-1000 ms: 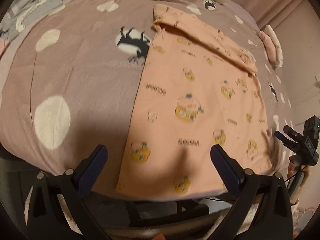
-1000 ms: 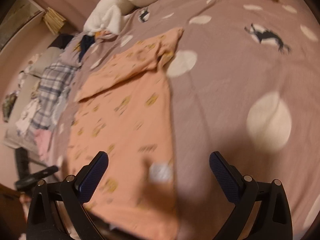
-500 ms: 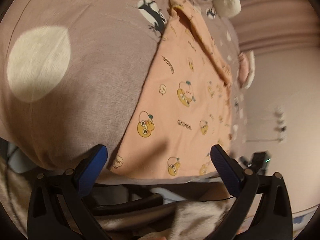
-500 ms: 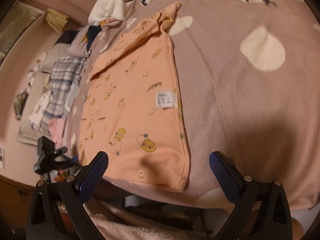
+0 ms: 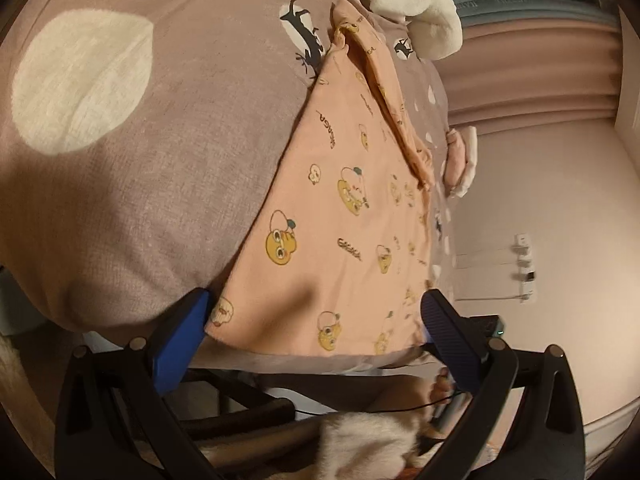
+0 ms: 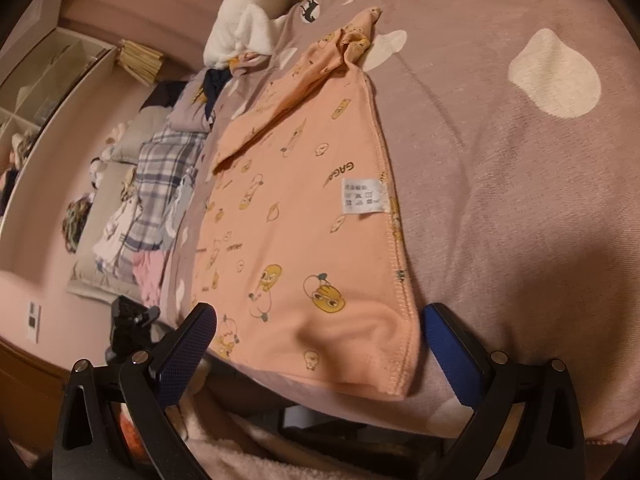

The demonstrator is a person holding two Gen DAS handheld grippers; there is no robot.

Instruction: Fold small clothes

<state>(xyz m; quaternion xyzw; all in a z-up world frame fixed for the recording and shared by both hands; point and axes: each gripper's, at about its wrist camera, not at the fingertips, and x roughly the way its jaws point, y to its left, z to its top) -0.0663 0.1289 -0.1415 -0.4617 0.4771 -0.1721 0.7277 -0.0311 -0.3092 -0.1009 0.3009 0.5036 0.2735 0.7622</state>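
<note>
Bed: mauve cover, pale spots, fills both views.
Shirt: peach, lies flat on the bed, hem at 6 o'clock.
Left gripper: fingers wide, straddling the hem's left corner.
Right gripper: fingers wide, at the right corner.
Label: white, on the shirt's 3 o'clock seam.

The peach garment carries "GAGAGA" printed repeatedly; its white care label is too small to read.

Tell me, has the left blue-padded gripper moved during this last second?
Yes. The left gripper has come down and closer to the near hem of the peach cartoon-print garment lying on the mauve spotted bedspread; its open jaws now straddle that hem.
</note>
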